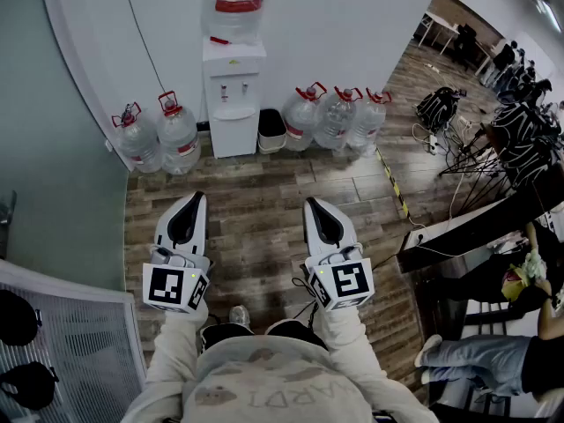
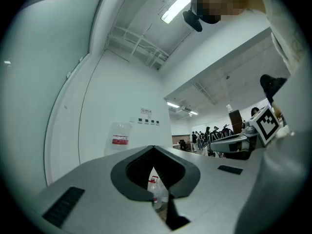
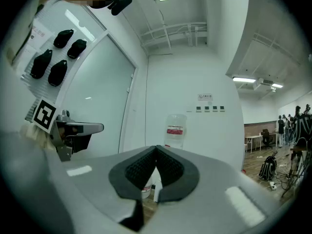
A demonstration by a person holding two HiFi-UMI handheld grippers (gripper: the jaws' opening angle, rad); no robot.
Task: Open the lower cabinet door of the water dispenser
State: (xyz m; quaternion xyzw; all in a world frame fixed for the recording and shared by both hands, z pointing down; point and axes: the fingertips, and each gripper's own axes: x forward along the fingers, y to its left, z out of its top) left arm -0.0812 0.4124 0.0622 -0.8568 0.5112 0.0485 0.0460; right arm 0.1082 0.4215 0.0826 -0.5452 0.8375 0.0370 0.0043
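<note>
Approach stage, I reckon: my left gripper and right gripper, both pressed together empty, must next reach the lower cabinet door of the white box-shaped water dispenser.

The wood-plank floor carries the white water dispenser at the wall. Two water jugs stand to its left. A black waste bin stands just beside it on the right, followed by three further jugs. A yellow-black tape strip runs across the planks.

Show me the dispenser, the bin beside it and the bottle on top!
dispenser (image 1: 234, 137): head view, on its lower door.
bin (image 1: 271, 135): head view, on its black front.
top bottle (image 1: 238, 5): head view, on its red label.
</note>
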